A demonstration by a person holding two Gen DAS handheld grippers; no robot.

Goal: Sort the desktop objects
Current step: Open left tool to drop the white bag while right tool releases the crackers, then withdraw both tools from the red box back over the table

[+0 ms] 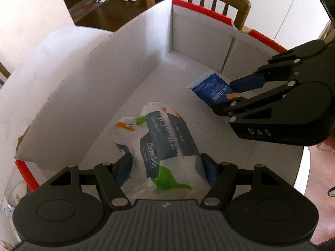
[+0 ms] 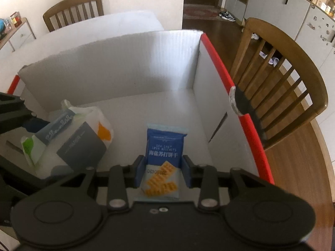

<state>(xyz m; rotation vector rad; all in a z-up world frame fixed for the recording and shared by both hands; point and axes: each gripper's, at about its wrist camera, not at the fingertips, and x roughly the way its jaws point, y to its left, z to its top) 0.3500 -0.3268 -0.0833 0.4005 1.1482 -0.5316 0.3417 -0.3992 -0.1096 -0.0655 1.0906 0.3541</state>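
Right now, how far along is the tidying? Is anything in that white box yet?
Nothing lies loose in the white box yet. In hand: the left gripper holds a tissue pack and the right gripper holds a blue biscuit packet, both down inside the box's walls. Left to do: let both go. Whether more things wait on the table, these views do not show.
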